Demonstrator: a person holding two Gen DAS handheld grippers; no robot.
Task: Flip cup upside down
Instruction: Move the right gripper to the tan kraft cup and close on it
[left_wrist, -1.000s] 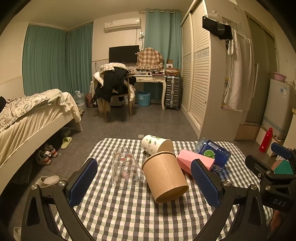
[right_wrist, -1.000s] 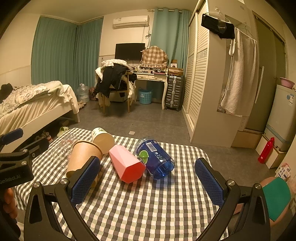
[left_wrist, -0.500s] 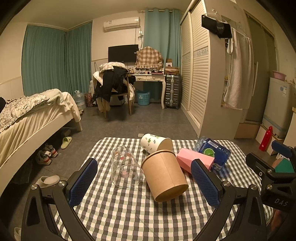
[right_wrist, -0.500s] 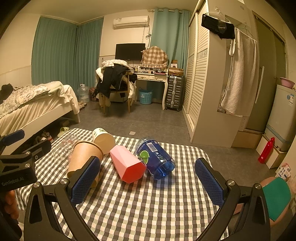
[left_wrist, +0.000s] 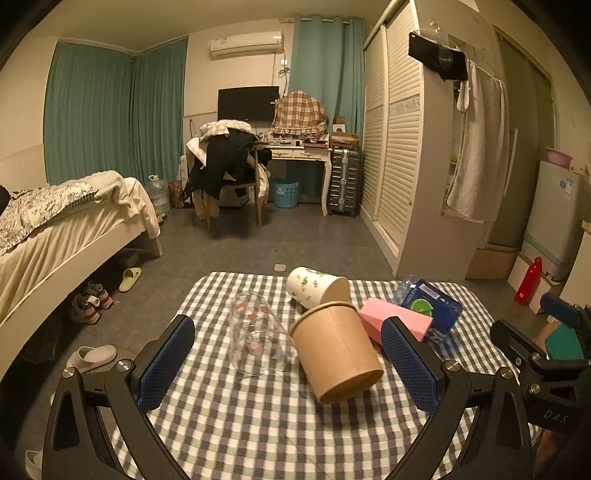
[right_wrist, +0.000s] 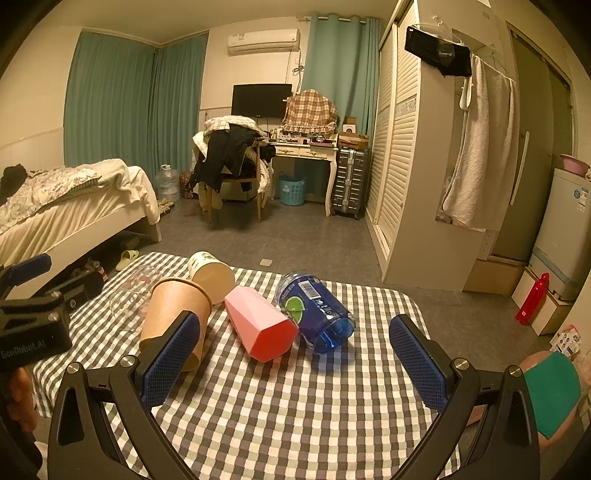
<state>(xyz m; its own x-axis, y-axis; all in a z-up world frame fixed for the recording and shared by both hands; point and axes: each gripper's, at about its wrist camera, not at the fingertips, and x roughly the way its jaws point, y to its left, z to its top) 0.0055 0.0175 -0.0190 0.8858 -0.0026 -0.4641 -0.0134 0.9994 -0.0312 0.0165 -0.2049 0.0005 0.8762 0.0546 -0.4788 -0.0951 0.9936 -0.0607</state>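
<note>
So we've got five cups lying on their sides in a row on the checkered desk (left_wrist: 258, 424): a clear glass (left_wrist: 258, 334), a brown paper cup (left_wrist: 338, 354), a white printed paper cup (left_wrist: 316, 286) behind it, a pink faceted cup (right_wrist: 260, 323) and a blue plastic cup (right_wrist: 317, 312). Nothing is flipped yet, as far as we can judge.

Our left claw (left_wrist: 288, 365) is spread wide and holding nothing, sitting low near the front of the desk with the glass and the brown cup between its pads. Our right claw (right_wrist: 291, 362) is spread wide and empty too, lined up with the pink and blue cups.

Which cup goes first isn't obvious, but the brown one looks like the natural pick for the left side. If we go for it, we'd close across the body near the middle, not the rim, since paper walls dent easily. Its rim sits tight against the white cup and the pink one is just beside it, so we'd lift clear first, then rotate so the mouth faces down and set it flat. The glass looks slippery and could roll, so easy on the squeeze there.

Compared with a second ago, basically nothing changed: cups in the same spots, both claws just as wide, with only a tiny drift in the left view.
</note>
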